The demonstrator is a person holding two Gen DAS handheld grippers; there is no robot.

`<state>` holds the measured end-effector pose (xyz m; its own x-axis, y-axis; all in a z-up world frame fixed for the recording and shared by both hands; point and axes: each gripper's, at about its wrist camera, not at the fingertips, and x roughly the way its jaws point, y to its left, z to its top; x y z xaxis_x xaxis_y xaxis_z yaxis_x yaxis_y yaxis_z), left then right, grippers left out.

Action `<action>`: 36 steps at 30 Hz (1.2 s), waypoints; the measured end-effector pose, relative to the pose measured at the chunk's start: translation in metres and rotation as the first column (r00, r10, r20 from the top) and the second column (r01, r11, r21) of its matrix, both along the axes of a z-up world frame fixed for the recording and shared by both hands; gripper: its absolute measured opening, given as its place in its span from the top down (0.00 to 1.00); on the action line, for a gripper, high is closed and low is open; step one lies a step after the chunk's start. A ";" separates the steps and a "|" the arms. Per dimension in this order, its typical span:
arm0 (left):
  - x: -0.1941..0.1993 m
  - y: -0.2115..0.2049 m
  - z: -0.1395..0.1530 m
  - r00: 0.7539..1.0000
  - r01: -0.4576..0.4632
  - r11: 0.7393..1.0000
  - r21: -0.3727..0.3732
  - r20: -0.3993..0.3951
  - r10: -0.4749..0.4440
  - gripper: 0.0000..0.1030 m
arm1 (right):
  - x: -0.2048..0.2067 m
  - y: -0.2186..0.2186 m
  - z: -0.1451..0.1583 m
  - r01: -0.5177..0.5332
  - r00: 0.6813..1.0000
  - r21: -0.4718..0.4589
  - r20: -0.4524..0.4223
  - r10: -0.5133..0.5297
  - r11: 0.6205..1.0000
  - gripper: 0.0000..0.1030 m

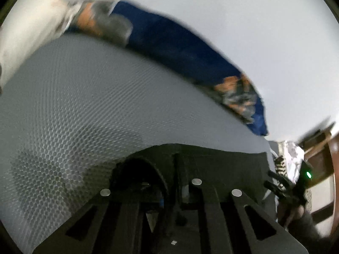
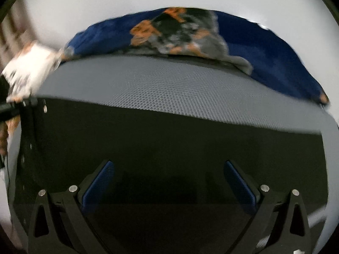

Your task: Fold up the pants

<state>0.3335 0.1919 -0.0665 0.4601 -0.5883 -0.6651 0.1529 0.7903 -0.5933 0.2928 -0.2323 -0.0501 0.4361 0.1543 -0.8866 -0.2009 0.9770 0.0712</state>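
The pants show a black outer side (image 2: 169, 135) and a grey mesh side (image 2: 169, 84), spread on a white surface (image 2: 95, 0). My right gripper (image 2: 169, 175) hangs open just above the black cloth, with its blue pads (image 2: 101, 182) wide apart and nothing between them. In the left wrist view the grey mesh (image 1: 84, 105) fills the left half. A fold of black cloth (image 1: 211, 156) lies over the tips of my left gripper (image 1: 175, 169). Its jaws stand together, shut on the pants, with the fingertips hidden by the fold.
A blue cloth with orange and grey patches (image 2: 264, 53) lies behind the pants, also visible in the left wrist view (image 1: 169, 42). A blurred white patterned thing (image 2: 29, 69) is at the left edge. Dark wooden furniture (image 1: 322, 158) and a small green light (image 1: 308, 174) are at the right.
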 end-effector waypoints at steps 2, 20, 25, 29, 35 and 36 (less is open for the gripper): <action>-0.013 -0.004 0.018 0.998 0.029 1.000 -0.001 0.050 -0.029 0.92 | 0.023 -0.003 -0.003 -0.119 0.989 0.022 -0.086 0.120 0.993 0.00; -0.067 -0.019 0.081 0.980 0.062 0.995 0.083 0.183 -0.076 0.92 | 0.123 0.033 -0.051 -0.638 0.699 0.095 -0.343 0.627 0.764 0.30; -0.065 -0.022 0.085 0.984 0.053 0.992 0.117 0.165 -0.072 0.92 | 0.111 0.024 -0.050 -0.656 0.698 0.088 -0.306 0.647 0.749 0.50; -0.063 -0.025 0.084 0.985 0.046 0.990 0.131 0.157 -0.066 0.92 | 0.101 0.015 -0.051 -0.633 0.736 0.023 -0.294 0.610 0.774 0.73; -0.058 -0.026 0.082 0.988 0.018 0.987 0.162 0.148 -0.042 0.92 | 0.071 0.017 -0.026 -0.556 0.825 -0.138 -0.206 0.526 0.819 0.90; -0.058 -0.025 0.083 0.988 0.014 0.986 0.167 0.148 -0.039 0.92 | 0.065 0.017 -0.020 -0.541 0.838 -0.155 -0.181 0.515 0.827 0.91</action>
<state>0.2751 0.1664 0.0161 0.5476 -0.4894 -0.6787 0.2528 0.8700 -0.4234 0.3577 -0.2155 -0.0703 0.2202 0.1500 -0.9638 -0.6920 0.7205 -0.0460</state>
